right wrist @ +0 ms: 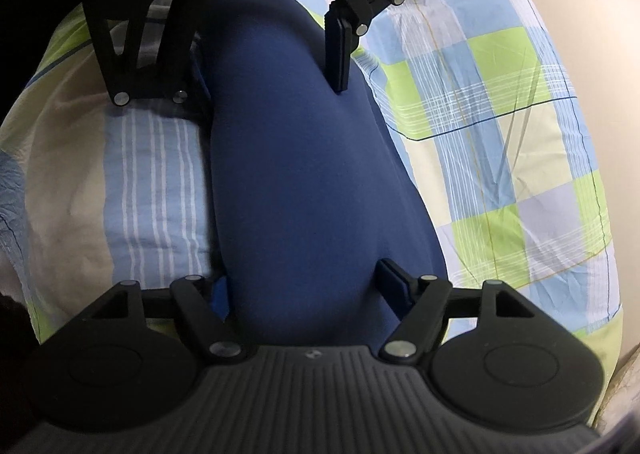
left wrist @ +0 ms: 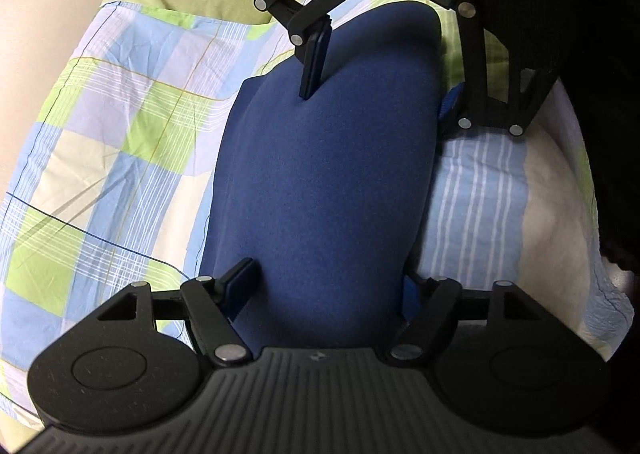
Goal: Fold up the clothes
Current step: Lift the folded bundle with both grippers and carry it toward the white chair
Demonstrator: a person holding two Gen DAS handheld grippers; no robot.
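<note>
The bed (left wrist: 120, 142) fills both views, covered by a checked sheet in green, pale blue and cream, with a striped blue-and-white patch along the side nearest the person. On it lies the folded garment (left wrist: 320, 182), a long dark blue strip, smooth on top, running lengthways between the 2 tools that face each other over its 2 short ends.

The relation that matters is this line-up: the garment's long axis runs straight from the left tool (left wrist: 328, 286) to the right tool (left wrist: 380, 66), so each tool looks along the strip toward the other. Neither hand is clearly nearer; each sits at its own end, and the strip passes between each pair of fingers.

The left tool is spread, 1 finger on either side of the near end; its pads do not seem to press the cloth. In the right wrist view the right tool (right wrist: 308, 286) is likewise spread around its end of the garment (right wrist: 304, 174), with the left tool (right wrist: 272, 66) at the far end. One dark finger of the far tool rests on or just above the blue surface in each view; which, the pictures do not settle.

Judged from this, the next fold would bring 1 short end over toward the other.
</note>
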